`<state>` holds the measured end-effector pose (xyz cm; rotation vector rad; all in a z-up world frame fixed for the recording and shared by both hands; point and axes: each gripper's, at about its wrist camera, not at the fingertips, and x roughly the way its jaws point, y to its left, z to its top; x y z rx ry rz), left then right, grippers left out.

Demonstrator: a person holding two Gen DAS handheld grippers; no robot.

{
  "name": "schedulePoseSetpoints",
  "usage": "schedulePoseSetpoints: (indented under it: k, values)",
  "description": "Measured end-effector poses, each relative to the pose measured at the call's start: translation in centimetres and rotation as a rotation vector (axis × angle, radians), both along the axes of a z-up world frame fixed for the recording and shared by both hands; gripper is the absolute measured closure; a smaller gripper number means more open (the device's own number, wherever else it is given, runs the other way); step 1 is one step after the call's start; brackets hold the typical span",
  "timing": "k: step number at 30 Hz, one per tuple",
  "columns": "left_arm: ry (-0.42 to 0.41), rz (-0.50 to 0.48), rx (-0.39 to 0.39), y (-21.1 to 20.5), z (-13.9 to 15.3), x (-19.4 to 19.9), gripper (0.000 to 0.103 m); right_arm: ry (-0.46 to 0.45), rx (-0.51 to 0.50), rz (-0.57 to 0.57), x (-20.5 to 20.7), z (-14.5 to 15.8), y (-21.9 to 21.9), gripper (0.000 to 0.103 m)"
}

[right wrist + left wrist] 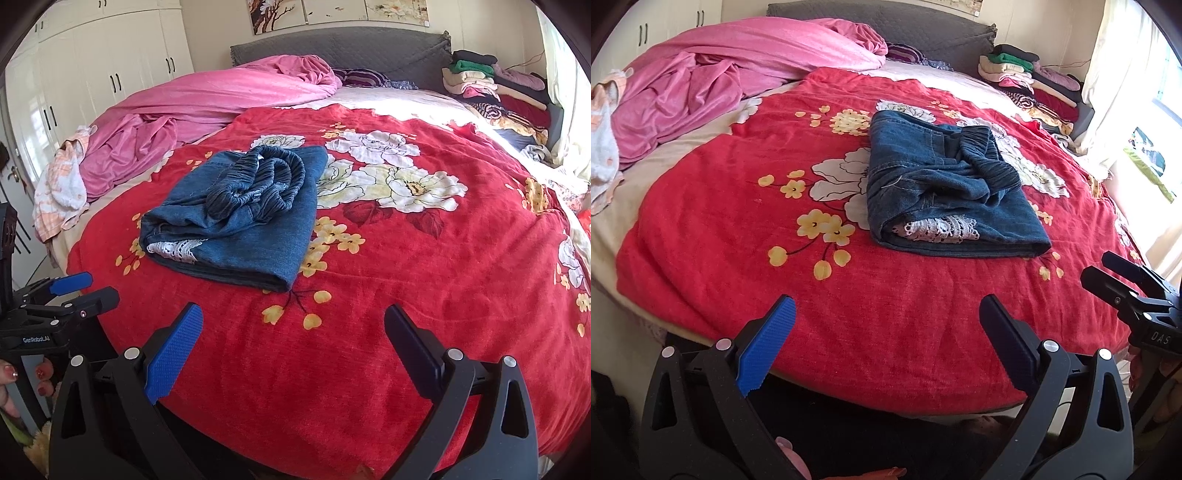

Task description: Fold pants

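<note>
While the denim pants (945, 184) are lying folded into a thick, roughly square bundle on the red blanket (886, 314), both grippers are hanging over the near edge of the bed, well apart from the cloth. The left gripper (886, 306) is standing with its jaws spread wide and nothing between them; the pants are lying ahead of it and a little to its right. The right gripper (293, 314) is also standing wide open and empty, and the pants (240, 218) are lying ahead of it, a little to its left. On each gripper one finger is showing a blue ribbed pad (173, 354), while the other finger is looking dark and smooth.

The denim is looking dark blue and heavy, with pale stitching. Its gathered elastic waistband (258, 181) is sitting crumpled on top of the bundle, and a strip of white lace (173, 249) is peeking out from the fold at the near side. The blanket is looking plush and fuzzy, with white and yellow flowers printed on it. Far ahead to the left, a soft pink cover (207, 107) is lying in loose wrinkles.
</note>
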<state>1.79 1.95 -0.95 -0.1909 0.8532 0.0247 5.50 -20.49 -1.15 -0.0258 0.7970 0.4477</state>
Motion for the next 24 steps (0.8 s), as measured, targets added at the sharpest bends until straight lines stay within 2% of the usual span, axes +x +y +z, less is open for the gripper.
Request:
schedulePoseSetpoints:
  k: [7, 11, 13, 15, 19, 22, 24]
  values:
    - [0.023, 0.045, 0.022, 0.2, -0.2, 0.2, 0.01, 0.02, 0.009, -0.034, 0.9, -0.9, -1.0, 0.005]
    - [0.03, 0.097, 0.096, 0.7, -0.1, 1.0, 0.01, 0.02, 0.005, -0.069, 2.0, -1.0, -2.2, 0.005]
    - [0.002, 0.125, 0.1, 2.2, 0.5, 1.8, 0.01, 0.002, -0.007, -0.104, 2.8, -0.9, -3.3, 0.005]
    - [-0.004, 0.164, 0.077, 4.7, 1.0, 3.2, 0.01, -0.011, -0.043, -0.157, 4.3, -0.7, -4.8, 0.005]
    - [0.069, 0.326, 0.109, 13.0, 1.2, 9.2, 0.01, -0.06, -0.08, -0.319, 8.8, 0.1, -10.6, 0.005]
    - [0.169, 0.442, 0.095, 19.6, 0.5, 14.2, 0.01, -0.026, -0.144, -0.45, 14.3, -0.3, -16.6, 0.005]
    - [0.181, 0.493, 0.079, 23.1, 0.0, 17.2, 0.01, 0.004, -0.182, -0.544, 17.8, -0.8, -20.3, 0.005]
